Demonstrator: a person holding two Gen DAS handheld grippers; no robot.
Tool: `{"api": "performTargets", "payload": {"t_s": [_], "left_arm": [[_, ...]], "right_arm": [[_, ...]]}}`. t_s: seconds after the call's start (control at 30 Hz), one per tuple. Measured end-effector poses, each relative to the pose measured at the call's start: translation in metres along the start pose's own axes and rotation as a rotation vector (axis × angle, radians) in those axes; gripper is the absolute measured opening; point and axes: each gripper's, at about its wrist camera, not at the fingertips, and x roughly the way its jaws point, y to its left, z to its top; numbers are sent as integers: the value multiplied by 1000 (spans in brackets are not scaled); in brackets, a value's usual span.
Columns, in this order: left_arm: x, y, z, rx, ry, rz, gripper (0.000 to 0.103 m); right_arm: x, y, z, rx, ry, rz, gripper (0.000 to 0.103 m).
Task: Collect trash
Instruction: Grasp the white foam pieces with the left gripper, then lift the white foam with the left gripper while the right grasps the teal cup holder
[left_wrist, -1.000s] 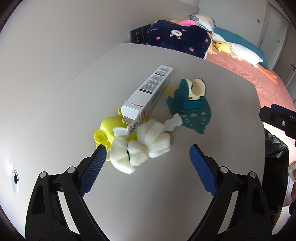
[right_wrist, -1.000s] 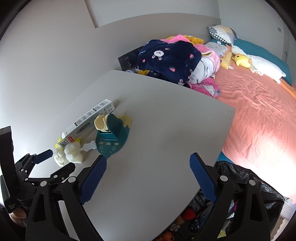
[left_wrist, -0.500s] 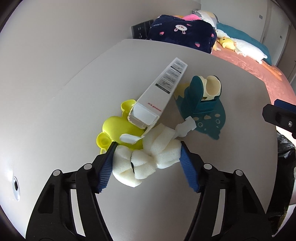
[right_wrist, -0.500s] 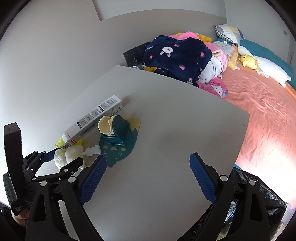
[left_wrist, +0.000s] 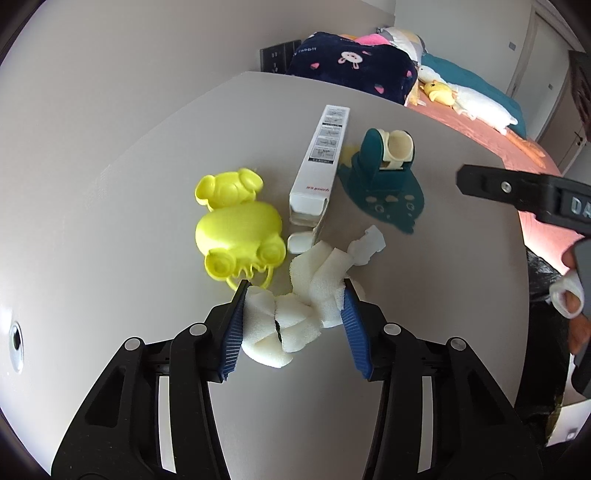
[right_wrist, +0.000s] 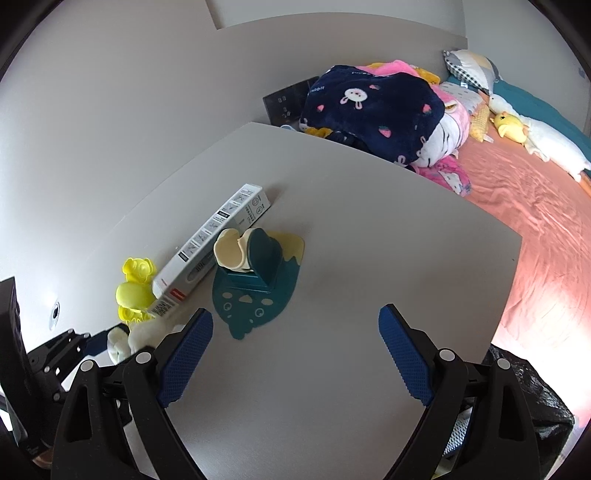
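The clump of white foam packing pieces lies on the grey desk at lower centre of the left wrist view, and the left tool is closing on it: both blue pads touch the foam's sides and are starting to squeeze it, though it is not yet lifted. Just above the foam sit a yellow plastic toy mould, an opened white carton with its flap hanging, and a teal tape dispenser on a fish-shaped base.

As a judgement, the task is at an early stage: the foam is only now being gripped, and the carton, likely trash too, is untouched. A black trash bag shows past the desk edge at lower right of the right wrist view, probably where the foam should go.

The left tool slants steeply down at the desk. The right tool hovers over bare desk with its jaws wide apart and nothing between them, near the dispenser.
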Motion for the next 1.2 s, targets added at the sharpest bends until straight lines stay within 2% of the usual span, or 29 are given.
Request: {"api": "performTargets", "payload": {"t_s": [0.3, 0.63, 0.83, 0.9, 0.97, 1.2], "left_arm": [[-19, 16, -13, -49, -20, -22, 47], [-21, 33, -18, -100, -15, -22, 47], [-21, 36, -19, -108, -7, -25, 47], [-21, 36, -19, -108, -8, -28, 47], [-21, 35, -19, -105, -8, -28, 47], [-23, 34, -18, -105, -16, -36, 47]], "right_arm": [[19, 14, 10, -30, 9, -7, 91], [42, 27, 22, -54, 18, -22, 89], [61, 36, 28, -70, 42, -26, 69], [64, 37, 27, -74, 53, -17, 52], [66, 36, 26, -76, 65, -8, 42], [57, 28, 24, -57, 53, 3, 38]]}}
